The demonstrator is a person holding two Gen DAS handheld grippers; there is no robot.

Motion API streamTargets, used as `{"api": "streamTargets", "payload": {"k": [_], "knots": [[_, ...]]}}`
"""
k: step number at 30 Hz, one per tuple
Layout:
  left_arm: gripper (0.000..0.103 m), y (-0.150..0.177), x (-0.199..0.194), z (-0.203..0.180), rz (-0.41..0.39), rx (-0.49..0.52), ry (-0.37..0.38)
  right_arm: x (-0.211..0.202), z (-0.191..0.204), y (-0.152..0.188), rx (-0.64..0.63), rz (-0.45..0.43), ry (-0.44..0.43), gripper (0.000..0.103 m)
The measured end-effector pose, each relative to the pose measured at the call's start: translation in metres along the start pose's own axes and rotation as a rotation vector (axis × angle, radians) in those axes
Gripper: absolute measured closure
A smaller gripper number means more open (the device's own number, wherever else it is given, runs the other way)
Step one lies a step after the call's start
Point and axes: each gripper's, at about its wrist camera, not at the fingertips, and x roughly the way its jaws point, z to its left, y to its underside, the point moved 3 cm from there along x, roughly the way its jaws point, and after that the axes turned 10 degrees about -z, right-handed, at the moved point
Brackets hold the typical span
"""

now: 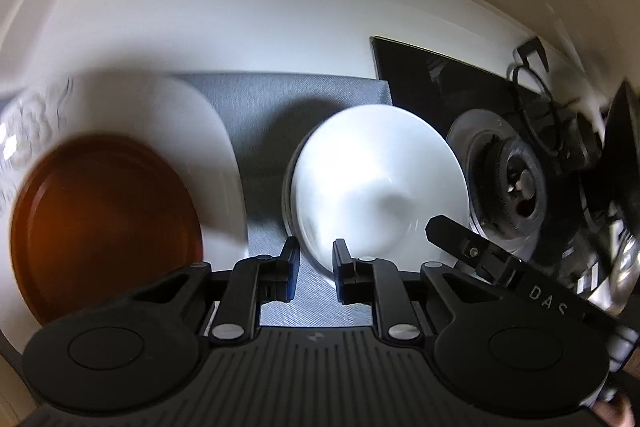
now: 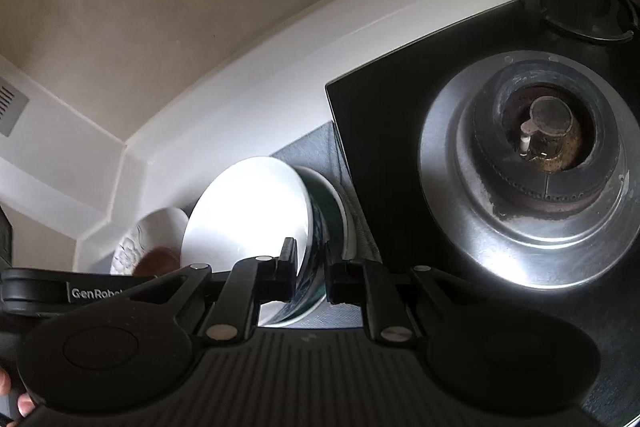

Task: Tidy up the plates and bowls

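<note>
Writing: "DAS" is read on the black body of the right gripper point(image 1: 436, 227) where it enters the left wrist view; "GenRobot", cut short at the last letters, is read on the left gripper point(image 2: 100, 293) as seen from the right wrist view. Left gripper point(image 1: 316, 259): jaws are parted, with the rim of the white bowl point(image 1: 380, 179) lying between the fingertips; whether the pads touch it cannot be told, the bowl being blurred. Right gripper point(image 2: 312, 275): jaws are closed on the near rim of the white bowl point(image 2: 248, 211), whose outer wall carries a dark green pattern. The bowl is held tilted over a grey mat point(image 1: 280, 107), just beside the black hob point(image 2: 380, 115). A brown plate point(image 1: 104, 227) is seen lying on a white plate point(image 1: 208, 147) at the left, both blurred and partly cut off by the gripper body. An embossed white dish point(image 2: 132, 251) is half hidden behind the bowl. A gas burner point(image 2: 540, 155) stands near the bowl's right edge; bare white counter point(image 1: 240, 27) lies beyond the mat up to the wall.
</note>
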Motion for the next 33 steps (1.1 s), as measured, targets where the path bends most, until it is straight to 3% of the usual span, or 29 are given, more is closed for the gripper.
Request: {"api": "streamTargets", "payload": {"k": [9, 15, 19, 22, 25, 27, 33], "knots": [[0.085, 0.002, 0.0, 0.004, 0.026, 0.009, 0.028, 0.003, 0.022, 0.002, -0.283, -0.018, 0.06, 0.09], [0.082, -0.001, -0.004, 0.006, 0.01, 0.011, 0.054, 0.002, 0.023, -0.002, -0.348, -0.021, 0.07, 0.089], [0.083, -0.004, -0.002, 0.007, 0.015, 0.011, 0.039, -0.003, 0.014, -0.007, -0.266, -0.009, 0.043, 0.088], [0.083, -0.005, 0.002, 0.008, 0.028, -0.011, 0.043, -0.004, 0.003, -0.008, -0.231, 0.0, 0.044, 0.08], [0.081, -0.006, 0.009, 0.006, 0.036, -0.004, 0.021, 0.0, -0.007, -0.011, -0.132, 0.025, 0.018, 0.077], [0.079, -0.007, 0.016, 0.005, 0.046, -0.001, 0.005, 0.007, -0.013, -0.009, -0.055, 0.05, -0.006, 0.069], [0.077, -0.002, 0.028, 0.002, 0.048, 0.006, -0.022, 0.02, -0.021, 0.004, 0.061, 0.068, -0.02, 0.068]]}}
